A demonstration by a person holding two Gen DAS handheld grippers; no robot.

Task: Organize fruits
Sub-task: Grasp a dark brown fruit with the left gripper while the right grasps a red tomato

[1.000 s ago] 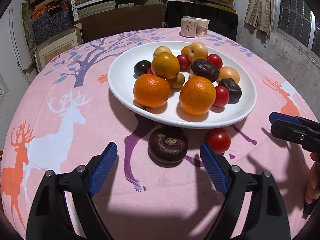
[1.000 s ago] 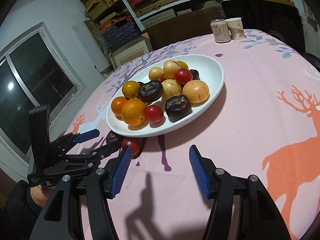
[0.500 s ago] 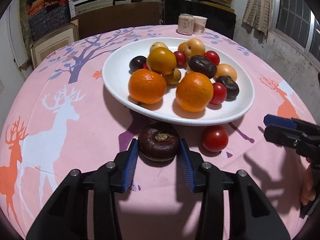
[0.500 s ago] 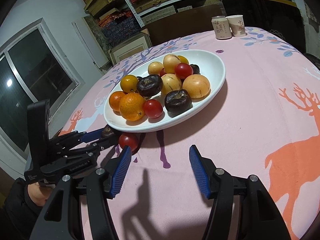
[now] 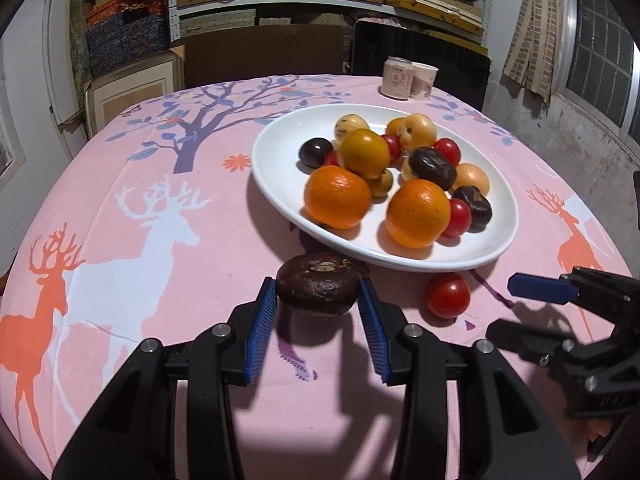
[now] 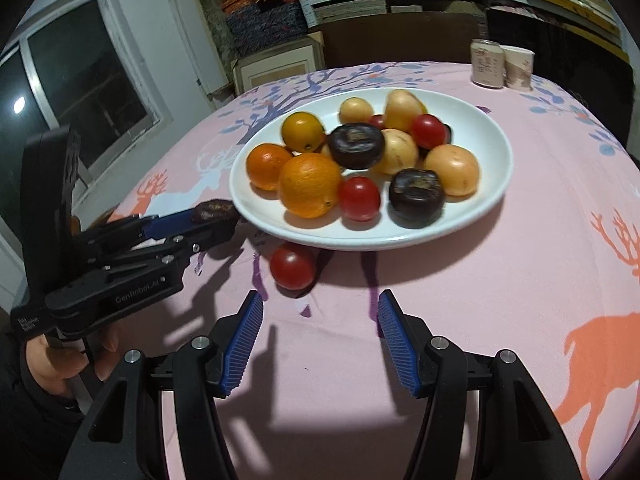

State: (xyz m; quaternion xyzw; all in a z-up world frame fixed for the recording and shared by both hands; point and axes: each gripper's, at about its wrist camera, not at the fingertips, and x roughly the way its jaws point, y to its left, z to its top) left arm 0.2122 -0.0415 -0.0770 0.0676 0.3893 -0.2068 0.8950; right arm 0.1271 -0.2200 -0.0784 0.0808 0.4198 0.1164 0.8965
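Wrinkled dark round fruit [image 5: 318,289] clamped between ribbed left tool [image 5: 317,312] pads.

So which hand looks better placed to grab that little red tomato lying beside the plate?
The right. The right gripper is open and empty, with the red tomato just ahead of its fingers. The left gripper is already shut on the dark brown fruit.

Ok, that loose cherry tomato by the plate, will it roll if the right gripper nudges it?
Probably: the cherry tomato looks round, glossy and free on the tablecloth. Likely slippery and soft, so close the right gripper gently.
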